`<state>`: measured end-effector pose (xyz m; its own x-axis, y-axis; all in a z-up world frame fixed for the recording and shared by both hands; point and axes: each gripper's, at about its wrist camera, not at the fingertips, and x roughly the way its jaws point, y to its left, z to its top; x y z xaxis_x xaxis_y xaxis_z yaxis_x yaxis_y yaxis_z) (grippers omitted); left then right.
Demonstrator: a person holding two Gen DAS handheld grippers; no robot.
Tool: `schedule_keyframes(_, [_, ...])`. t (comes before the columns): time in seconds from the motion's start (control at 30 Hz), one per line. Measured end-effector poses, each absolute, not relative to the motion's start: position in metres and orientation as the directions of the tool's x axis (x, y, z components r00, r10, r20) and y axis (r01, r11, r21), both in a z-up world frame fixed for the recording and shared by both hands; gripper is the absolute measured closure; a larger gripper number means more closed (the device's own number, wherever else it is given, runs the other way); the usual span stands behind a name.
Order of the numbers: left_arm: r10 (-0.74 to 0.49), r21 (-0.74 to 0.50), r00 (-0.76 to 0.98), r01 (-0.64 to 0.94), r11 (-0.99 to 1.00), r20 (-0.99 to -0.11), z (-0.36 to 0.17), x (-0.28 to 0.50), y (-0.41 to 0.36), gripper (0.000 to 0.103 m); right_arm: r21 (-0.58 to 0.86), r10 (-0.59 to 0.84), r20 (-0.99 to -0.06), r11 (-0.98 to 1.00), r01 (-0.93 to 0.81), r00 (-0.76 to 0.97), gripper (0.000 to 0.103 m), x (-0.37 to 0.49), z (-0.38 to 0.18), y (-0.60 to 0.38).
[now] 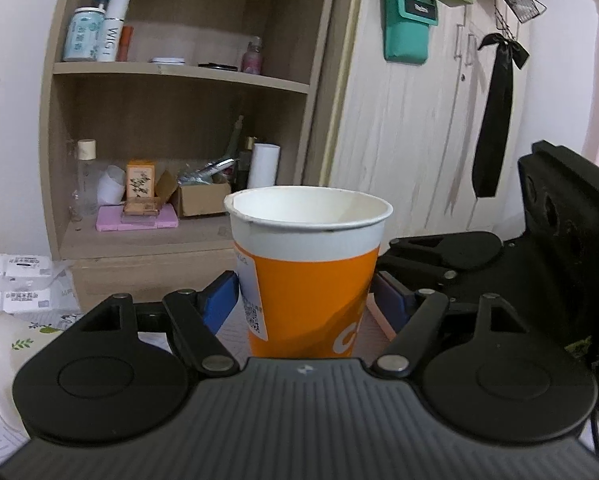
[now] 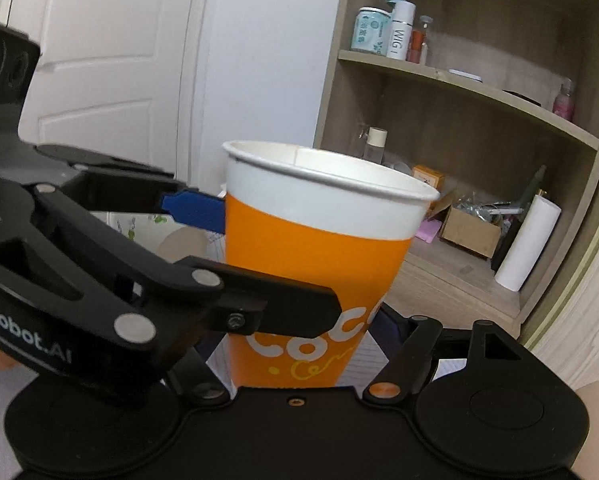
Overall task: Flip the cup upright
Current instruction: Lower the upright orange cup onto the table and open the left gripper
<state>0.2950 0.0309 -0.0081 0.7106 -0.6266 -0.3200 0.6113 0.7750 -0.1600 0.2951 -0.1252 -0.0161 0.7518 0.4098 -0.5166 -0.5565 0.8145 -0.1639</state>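
Note:
An orange and white paper cup stands upright with its open rim on top, and it also shows in the right wrist view. My left gripper has its blue pads pressed against both sides of the cup. In the right wrist view the left gripper's fingers reach across and clasp the cup. My right gripper sits around the cup's lower part; its left finger is hidden behind the other gripper and contact is unclear. The right gripper's body shows at the right of the left wrist view.
A wooden shelf unit holds bottles, boxes and a white roll. A white paper cup with a leaf print lies on its side at the left. Tissue packs sit beside the shelf. A wardrobe and a white door stand behind.

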Motion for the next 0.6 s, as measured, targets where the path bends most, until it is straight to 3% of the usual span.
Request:
schedule_keyframes(0.13, [-0.635, -0.169, 0.705, 0.617, 0.769, -0.316, -0.008, 0.29, 0.032, 0.02, -0.169, 0.414, -0.538, 0.801, -0.575, 0.734, 0.021, 0.288, -0.016, -0.126])
schedule_keyframes(0.23, [-0.624, -0.176, 0.709, 0.603, 0.778, -0.329, -0.007, 0.287, 0.032, 0.017, -0.19, 0.406, -0.533, 0.798, -0.572, 0.742, 0.012, 0.283, -0.017, -0.127])
schedule_keyframes(0.43, [-0.568, -0.197, 0.73, 0.536, 0.821, -0.379, -0.001, 0.266, 0.04, 0.017, -0.188, 0.375, -0.557, 0.812, -0.552, 0.741, 0.011, 0.271, -0.014, -0.138])
schedule_keyframes(0.6, [-0.541, -0.194, 0.757, 0.506, 0.84, -0.367, 0.008, 0.226, 0.049, 0.017, -0.121, 0.384, -0.554, 0.84, -0.528, 0.738, 0.011, 0.244, -0.004, -0.157])
